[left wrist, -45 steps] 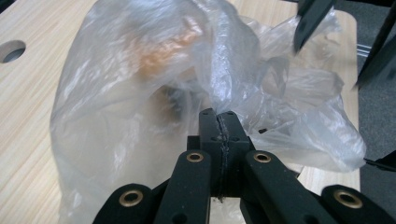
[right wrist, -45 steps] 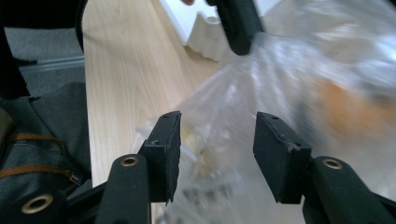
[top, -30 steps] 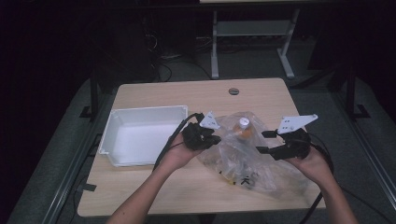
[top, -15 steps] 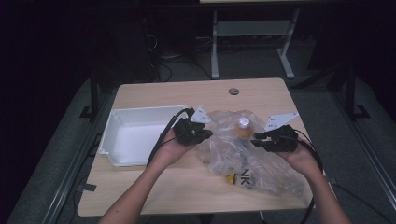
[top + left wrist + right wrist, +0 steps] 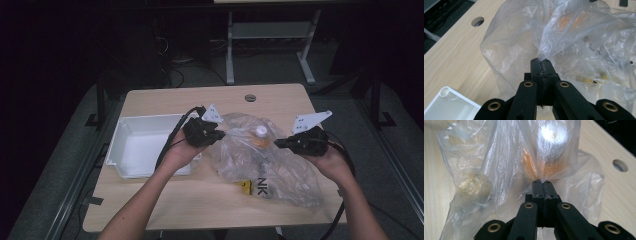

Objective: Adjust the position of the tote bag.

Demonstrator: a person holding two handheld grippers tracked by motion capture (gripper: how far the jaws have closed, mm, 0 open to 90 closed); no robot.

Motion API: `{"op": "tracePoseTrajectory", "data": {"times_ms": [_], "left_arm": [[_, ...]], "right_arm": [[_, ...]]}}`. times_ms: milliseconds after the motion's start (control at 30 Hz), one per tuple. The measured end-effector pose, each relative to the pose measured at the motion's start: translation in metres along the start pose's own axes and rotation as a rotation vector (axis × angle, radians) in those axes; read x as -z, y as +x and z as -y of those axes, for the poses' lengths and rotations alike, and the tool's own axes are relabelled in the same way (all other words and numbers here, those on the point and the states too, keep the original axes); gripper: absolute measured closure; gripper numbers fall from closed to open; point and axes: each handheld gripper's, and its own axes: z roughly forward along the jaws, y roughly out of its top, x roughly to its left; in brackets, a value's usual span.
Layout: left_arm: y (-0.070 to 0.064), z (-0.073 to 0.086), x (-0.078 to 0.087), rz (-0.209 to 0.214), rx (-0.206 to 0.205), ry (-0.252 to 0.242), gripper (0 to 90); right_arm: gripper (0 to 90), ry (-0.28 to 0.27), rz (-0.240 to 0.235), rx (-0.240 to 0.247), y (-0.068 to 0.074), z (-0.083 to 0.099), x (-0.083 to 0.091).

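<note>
A clear plastic bag (image 5: pixel 270 165) lies on the wooden table (image 5: pixel 165 200), with black lettering and a yellow patch on its near side. Inside it shows a bottle with a white cap (image 5: pixel 260 131) and an orange part below it. My left gripper (image 5: pixel 220 134) is shut on the bag's left edge; its jaws pinch a fold of film (image 5: pixel 541 60). My right gripper (image 5: pixel 278 143) is shut on the bag's right side, jaws closed on the film (image 5: pixel 542 181). Through the plastic (image 5: pixel 506 162) I see an orange shape (image 5: pixel 541 167) and a round yellowish thing (image 5: pixel 472 185).
A white rectangular tray (image 5: pixel 145 145) stands on the table left of the bag, beside my left hand; its corner (image 5: pixel 447 103) lies near the left gripper. A round hole (image 5: pixel 250 97) is in the table's far edge. Dark floor and a desk frame lie beyond.
Both grippers have come up and inward onto the bag and closed on its film. The bag is now drawn up between them, its top spread wider.
</note>
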Motion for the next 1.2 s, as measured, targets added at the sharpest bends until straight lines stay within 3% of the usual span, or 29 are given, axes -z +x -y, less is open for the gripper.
{"op": "tracePoseTrajectory", "data": {"times_ms": [300, 633, 767, 933, 1200], "left_arm": [[0.016, -0.014, -0.001, -0.023, 0.017, -0.008, 90.0], [0.033, -0.016, -0.013, -0.028, 0.063, -0.017, 90.0], [0.037, -0.015, -0.023, -0.018, 0.086, -0.024, 90.0], [0.038, -0.013, -0.034, -0.011, 0.092, -0.020, 90.0], [0.034, -0.004, -0.046, -0.015, 0.134, -0.040, 90.0]], "right_arm": [[89.8, -0.020, 0.019, 0.000, -0.019, -0.017, 0.011], [89.8, -0.019, -0.002, -0.029, -0.044, -0.024, 0.005], [89.9, -0.039, -0.020, -0.062, -0.055, -0.021, 0.002], [89.9, -0.019, -0.038, -0.098, -0.064, -0.014, -0.004], [89.9, -0.002, -0.057, -0.140, -0.069, -0.003, -0.014]]}}
